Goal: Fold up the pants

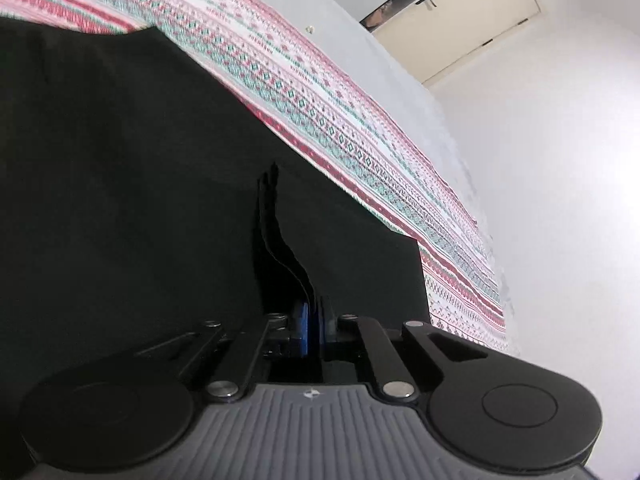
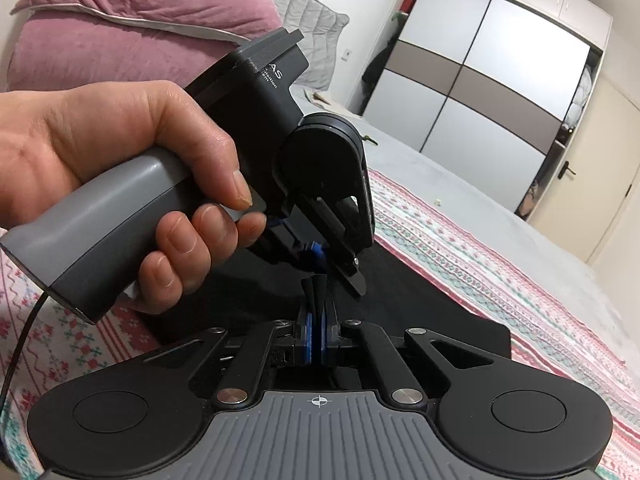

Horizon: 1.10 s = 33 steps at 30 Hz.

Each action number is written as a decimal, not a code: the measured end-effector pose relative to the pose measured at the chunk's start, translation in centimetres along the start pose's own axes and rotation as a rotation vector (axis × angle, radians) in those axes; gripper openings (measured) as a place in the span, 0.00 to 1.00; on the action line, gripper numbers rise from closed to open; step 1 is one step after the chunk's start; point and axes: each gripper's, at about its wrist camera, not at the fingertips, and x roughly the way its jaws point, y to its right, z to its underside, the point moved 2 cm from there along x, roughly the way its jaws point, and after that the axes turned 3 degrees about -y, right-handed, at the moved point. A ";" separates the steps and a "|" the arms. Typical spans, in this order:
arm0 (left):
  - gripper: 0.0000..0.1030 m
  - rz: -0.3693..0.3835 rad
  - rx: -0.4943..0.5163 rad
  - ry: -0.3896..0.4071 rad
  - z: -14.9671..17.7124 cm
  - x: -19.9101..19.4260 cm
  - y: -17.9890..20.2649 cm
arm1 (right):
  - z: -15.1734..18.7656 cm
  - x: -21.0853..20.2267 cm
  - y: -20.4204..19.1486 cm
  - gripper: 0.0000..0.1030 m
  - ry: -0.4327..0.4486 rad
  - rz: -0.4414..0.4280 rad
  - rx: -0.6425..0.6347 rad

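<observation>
Two grippers are working over black pants (image 1: pixel 120 200) lying on a striped patterned bedspread (image 1: pixel 340 120): in the left wrist view, the left gripper (image 1: pixel 312 320) is clenching a raised fold of the pants, with a white wall (image 1: pixel 540 180) filling the right. In the right wrist view, the right gripper (image 2: pixel 318 332) is pinching the pants (image 2: pixel 420 300) at lower centre, a hand (image 2: pixel 120 168) is holding the left gripper (image 2: pixel 320 258) above, a pink pillow (image 2: pixel 120 32) is sitting upper left and a wardrobe (image 2: pixel 480 80) upper right.

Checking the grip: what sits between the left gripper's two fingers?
A pinched fold of the black pants stands between the left gripper fingers, seen in the left wrist view.
</observation>
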 end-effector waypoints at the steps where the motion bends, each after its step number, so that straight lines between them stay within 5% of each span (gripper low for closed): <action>1: 0.32 -0.003 0.013 0.009 0.0 -0.5 0.0 | -0.1 0.1 -0.1 0.01 0.002 -0.003 0.000; 12: 0.31 -0.098 0.154 0.097 0.0 -4.6 -1.3 | -1.8 1.0 -3.1 0.02 0.023 -0.105 0.029; 18: 0.31 -0.195 0.232 0.133 0.0 -6.4 -2.4 | -2.0 0.9 -3.1 0.17 -0.011 -0.233 0.060; 33: 0.31 -0.270 0.171 0.105 -0.3 -6.7 -4.9 | -0.4 4.2 2.8 0.18 -0.217 -0.246 0.283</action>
